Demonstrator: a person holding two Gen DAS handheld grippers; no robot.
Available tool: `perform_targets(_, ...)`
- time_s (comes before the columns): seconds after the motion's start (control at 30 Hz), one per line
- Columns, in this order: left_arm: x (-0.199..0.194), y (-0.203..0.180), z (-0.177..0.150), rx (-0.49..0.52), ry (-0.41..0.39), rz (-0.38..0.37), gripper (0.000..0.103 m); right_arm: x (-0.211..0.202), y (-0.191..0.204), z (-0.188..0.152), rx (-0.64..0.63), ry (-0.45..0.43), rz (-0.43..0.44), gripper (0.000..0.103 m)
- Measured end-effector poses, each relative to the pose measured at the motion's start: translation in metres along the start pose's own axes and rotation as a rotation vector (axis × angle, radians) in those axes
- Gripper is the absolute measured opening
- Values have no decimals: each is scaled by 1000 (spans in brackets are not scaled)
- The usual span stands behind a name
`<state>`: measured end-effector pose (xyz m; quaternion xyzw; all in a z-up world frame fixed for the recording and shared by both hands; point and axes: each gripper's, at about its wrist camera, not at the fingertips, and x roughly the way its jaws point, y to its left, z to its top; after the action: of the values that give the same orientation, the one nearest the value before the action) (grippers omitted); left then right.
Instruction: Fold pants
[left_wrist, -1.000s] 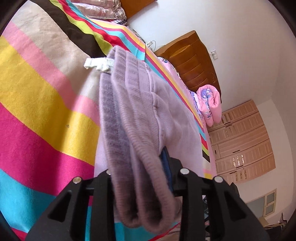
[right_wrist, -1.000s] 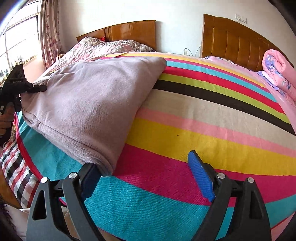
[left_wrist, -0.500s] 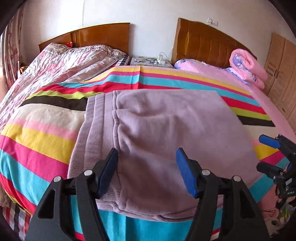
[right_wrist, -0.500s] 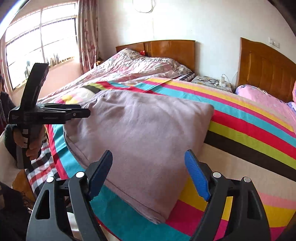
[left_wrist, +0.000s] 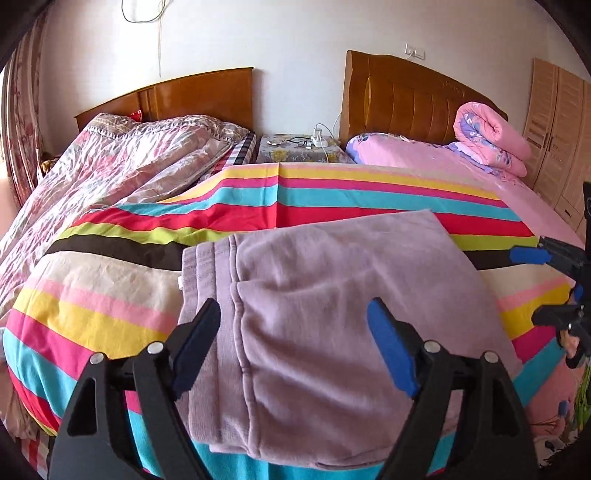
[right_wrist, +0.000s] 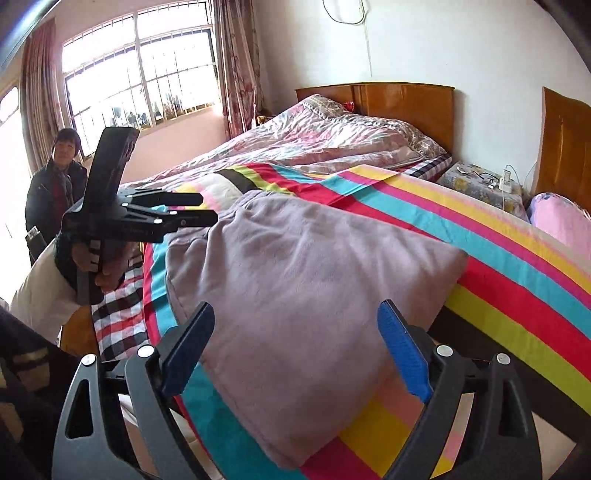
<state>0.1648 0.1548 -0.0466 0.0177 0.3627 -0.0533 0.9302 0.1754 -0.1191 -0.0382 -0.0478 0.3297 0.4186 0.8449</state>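
Observation:
The mauve pants (left_wrist: 332, 314) lie folded into a flat rectangle on the striped bedspread (left_wrist: 110, 295), waistband at the left in the left wrist view. They also show in the right wrist view (right_wrist: 314, 277). My left gripper (left_wrist: 293, 339) is open and empty, held above the near edge of the pants. It shows in the right wrist view (right_wrist: 207, 208) at the left. My right gripper (right_wrist: 295, 343) is open and empty above the pants' other end. It shows in the left wrist view (left_wrist: 535, 284) at the right edge.
A second bed with a floral quilt (left_wrist: 110, 166) lies to the left. A nightstand (left_wrist: 299, 147) with a power strip stands between the headboards. A rolled pink quilt (left_wrist: 491, 140) lies at the back right. A person (right_wrist: 55, 177) stands near the window.
My left gripper has let go of the pants, opened and drawn back above them. My right gripper has lifted and pulled back. The pants now lie flat and folded.

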Motion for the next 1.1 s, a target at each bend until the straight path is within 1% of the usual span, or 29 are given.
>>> perform_targets(0.07, 22, 2, -2, -9, 48, 40, 82, 30, -24, 13, 38, 56, 16, 87)
perform_targets(0.13, 42, 10, -15, -43, 103, 54, 82, 58, -43, 16, 36, 99, 26, 87)
perform_targets(0.17, 46, 12, -23, -48, 102, 67, 85, 71, -53, 16, 42, 129, 17, 86)
perform_targets(0.2, 47, 15, -28, -55, 90, 70, 91, 82, -64, 16, 40, 161, -23, 86)
perform_targets(0.23, 48, 18, -30, -71, 87, 56, 91, 88, -77, 17, 46, 167, -56, 85)
perform_targets(0.27, 49, 21, -31, -83, 86, 48, 91, 87, -87, 20, 88, 151, -29, 85)
perform_targets(0.3, 49, 21, -31, -84, 89, 49, 92, 84, -93, 26, 124, 123, -29, 85)
perform_targets(0.37, 52, 20, -31, -76, 93, 58, 93, 77, -90, 39, 102, 68, -67, 87)
perform_targets(0.4, 52, 20, -31, -78, 94, 61, 94, 77, -86, 44, 88, 47, -63, 87)
perform_targets(0.43, 53, 20, -31, -83, 95, 64, 95, 82, -85, 47, 85, 55, -45, 87)
perform_targets(0.47, 53, 20, -31, -84, 96, 67, 95, 92, -86, 48, 70, 89, -41, 87)
perform_targets(0.53, 53, 18, -31, -80, 92, 73, 96, 115, -94, 45, 13, 159, -107, 88)
perform_targets(0.57, 53, 18, -32, -83, 88, 73, 96, 120, -102, 44, 16, 159, -134, 87)
perform_targets(0.6, 54, 19, -33, -92, 94, 82, 101, 119, -111, 47, 51, 146, -174, 86)
perform_targets(0.63, 56, 22, -36, -111, 101, 75, 102, 116, -117, 52, 104, 128, -218, 86)
perform_targets(0.67, 55, 25, -37, -129, 93, 64, 102, 111, -119, 56, 154, 100, -235, 87)
perform_targets(0.7, 55, 25, -38, -134, 89, 64, 102, 106, -114, 60, 181, 73, -223, 87)
perform_targets(0.73, 54, 24, -38, -128, 86, 74, 102, 102, -103, 62, 162, 60, -198, 87)
perform_targets(0.8, 51, 20, -37, -112, 75, 99, 102, 97, -71, 61, 64, 50, -173, 88)
perform_targets(0.87, 43, 19, -35, -122, 48, 125, 102, 96, -39, 57, -37, 84, -178, 88)
perform_targets(0.93, 26, 20, -29, -139, 1, 151, 101, 92, -15, 49, -120, 109, -205, 88)
perform_targets(1.0, 7, 20, -18, -150, -62, 181, 101, 86, 0, 42, -150, 113, -214, 88)
perform_targets(1.03, -3, 20, -11, -155, -94, 184, 101, 82, 5, 39, -155, 109, -215, 88)
perform_targets(1.1, -16, 17, 7, -156, -132, 159, 102, 74, 11, 34, -140, 104, -211, 88)
